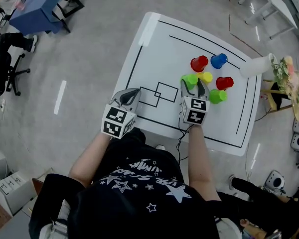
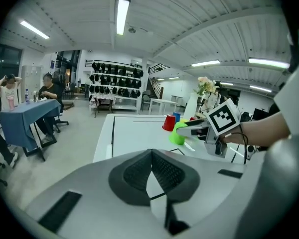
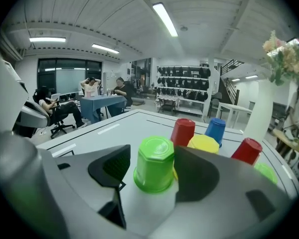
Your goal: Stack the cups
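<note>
Green cup [image 3: 157, 172]: upside-down, eight-sided base.
My right gripper [image 3: 152, 154]: jaws spread around it.
My left gripper [image 2: 152, 152]: jaws pressed together.

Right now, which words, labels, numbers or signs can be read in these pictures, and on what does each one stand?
T-shirt: white lettering among stars, upside down from the head view, too blurred to read.
Left marker cube and right marker cube: black-and-white square codes, no letters or numbers.
Nearest green cup, like the other cups: no print shows.
</note>
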`<state>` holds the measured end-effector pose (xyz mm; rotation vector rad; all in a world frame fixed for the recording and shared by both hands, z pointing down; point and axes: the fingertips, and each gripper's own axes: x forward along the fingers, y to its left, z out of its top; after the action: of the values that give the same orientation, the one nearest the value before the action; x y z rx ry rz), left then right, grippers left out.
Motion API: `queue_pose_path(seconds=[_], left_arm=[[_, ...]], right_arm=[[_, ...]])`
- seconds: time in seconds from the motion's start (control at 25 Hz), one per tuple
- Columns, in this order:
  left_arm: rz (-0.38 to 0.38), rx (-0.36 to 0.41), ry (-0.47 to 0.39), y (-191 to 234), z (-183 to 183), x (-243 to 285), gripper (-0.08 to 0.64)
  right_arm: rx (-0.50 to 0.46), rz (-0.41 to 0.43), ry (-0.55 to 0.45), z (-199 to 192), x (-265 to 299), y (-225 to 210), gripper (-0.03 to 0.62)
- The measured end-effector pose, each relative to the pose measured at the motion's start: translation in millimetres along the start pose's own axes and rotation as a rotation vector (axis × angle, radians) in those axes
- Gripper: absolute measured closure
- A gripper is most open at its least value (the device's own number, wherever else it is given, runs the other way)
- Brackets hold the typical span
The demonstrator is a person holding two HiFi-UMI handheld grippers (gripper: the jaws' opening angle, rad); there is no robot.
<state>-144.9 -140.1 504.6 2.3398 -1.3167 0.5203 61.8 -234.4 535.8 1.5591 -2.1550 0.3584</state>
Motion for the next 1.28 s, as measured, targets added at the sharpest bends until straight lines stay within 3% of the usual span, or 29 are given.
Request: queue_pose_path(seconds=[0.08, 0.64, 0.92, 1.04, 1.28], left_arm=[[-0.001, 0.002, 0.001, 3, 0, 0, 0.548], [-0.041, 0.017, -0.01, 0, -4, -6, 0.548], [-0.078, 0.031, -0.019, 0, -4, -2, 0.548], [-0.101, 0.039, -0.016, 1, -5, 3, 0.548], [-0.142, 0.062, -0.013, -1, -4, 11, 0.548]], right_arm=[[-0.002, -0.019, 0.002, 0, 0, -1, 0.362], [0.015, 0.057, -0.017, -17, -48, 45, 0.367], [0.025, 0.079, -0.02, -27, -60, 69, 0.364], [0.03, 0.081, -0.033, -28, -62, 72, 0.332], [0.103, 0.06, -0.121, -11, -83, 68, 0.308]])
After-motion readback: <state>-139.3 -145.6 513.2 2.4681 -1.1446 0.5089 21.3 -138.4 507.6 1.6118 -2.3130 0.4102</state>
